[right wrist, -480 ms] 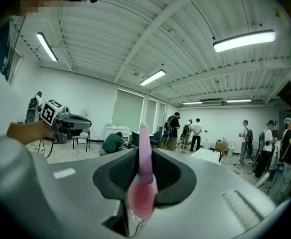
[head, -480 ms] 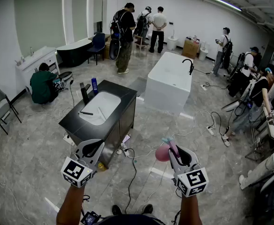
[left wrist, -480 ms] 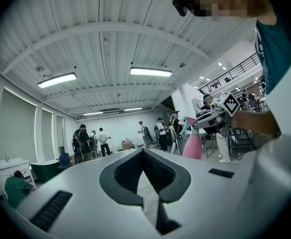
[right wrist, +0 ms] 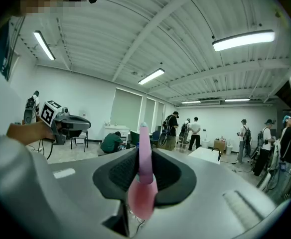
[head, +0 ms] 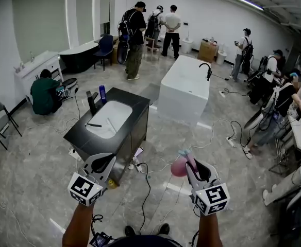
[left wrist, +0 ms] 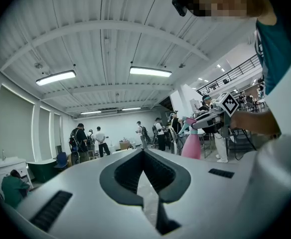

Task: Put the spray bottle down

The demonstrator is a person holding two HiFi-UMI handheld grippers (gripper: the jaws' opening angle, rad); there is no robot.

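A pink spray bottle (head: 179, 167) with a pale teal head sits between the jaws of my right gripper (head: 190, 164), which is shut on it. The right gripper view shows the bottle (right wrist: 144, 183) clamped at its neck, its nozzle end rising between the dark pads. It hangs above the floor, in front of me at the lower right. My left gripper (head: 106, 161) is held level at the lower left with its jaw tips together and nothing between them. In the left gripper view the bottle (left wrist: 191, 143) and the right gripper (left wrist: 210, 118) appear off to the right.
A black vanity (head: 135, 118) with a white basin stands ahead on the left, a blue bottle (head: 103, 93) on its far corner. A white bathtub (head: 184, 89) stands beyond it. Cables (head: 145, 184) trail over the grey floor. Several people stand or crouch around the room.
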